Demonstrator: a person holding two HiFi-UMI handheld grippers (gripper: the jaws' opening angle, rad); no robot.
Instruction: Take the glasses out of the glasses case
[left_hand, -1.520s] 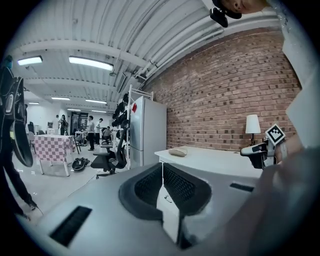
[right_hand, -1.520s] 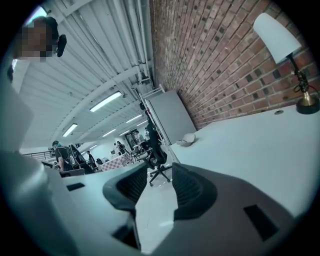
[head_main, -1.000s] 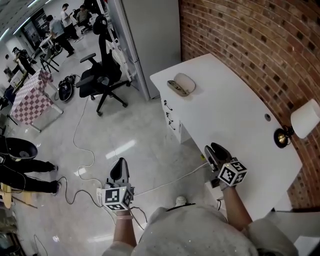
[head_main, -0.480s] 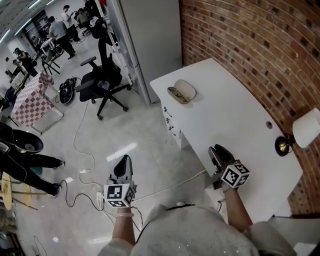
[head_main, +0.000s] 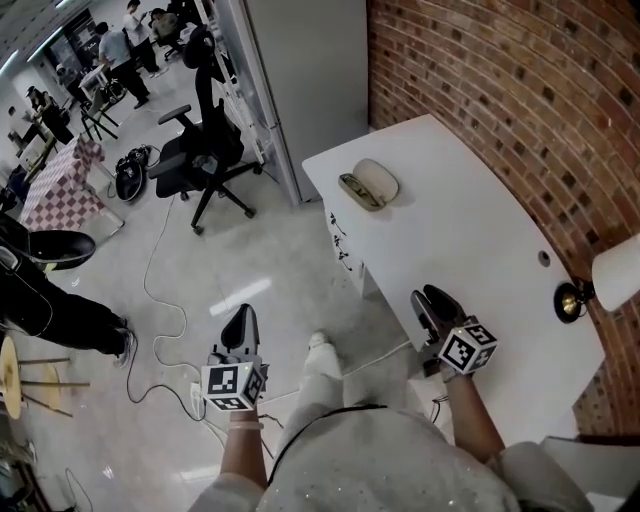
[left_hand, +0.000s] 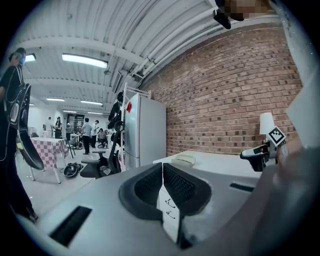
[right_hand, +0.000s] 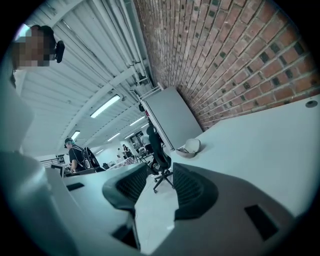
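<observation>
— Black fingers (left_hand: 146, 186) on the left gripper (head_main: 240, 322), what state?
— Pressed together at the tips, only a thin slit, nothing between. It hangs over the grey floor (head_main: 260, 260), off the tabletop (head_main: 460, 230) to its left.
— Glasses case (head_main: 368, 184)?
— One, beige, lying open at the far end of the white tabletop, near the corner by the tall grey cabinet (head_main: 300, 70). Lid half is on the brick wall (head_main: 500, 70) side, tray half on the tabletop-edge side. Dark frames of the glasses (head_main: 356, 191) show in the tray half: one pair, inside the case.
— Relative to the left fingers?
— Well apart. Up and to the right in the head view. In the left gripper view it sits far beyond the tips, a bit right of the slit.
— Right gripper (head_main: 432, 303)?
— Fingers apart, moderate gap, empty. Through the gap only floor and an office chair (head_main: 205, 150) show. It hovers over the near edge of the tabletop.
— Case versus those fingers?
— Well apart too, at the other end of the tabletop, ahead of them. In the right gripper view it lies far beyond, just above the right-hand finger.
— Further right?
— One lamp (head_main: 612, 268), white shade, at the tabletop's right end by the wall.
— Counts?
— Two grippers, one case, one pair of glasses, one tabletop, one lamp, one chair nearby. People (head_main: 112, 55) far off at top left, too small to count.
</observation>
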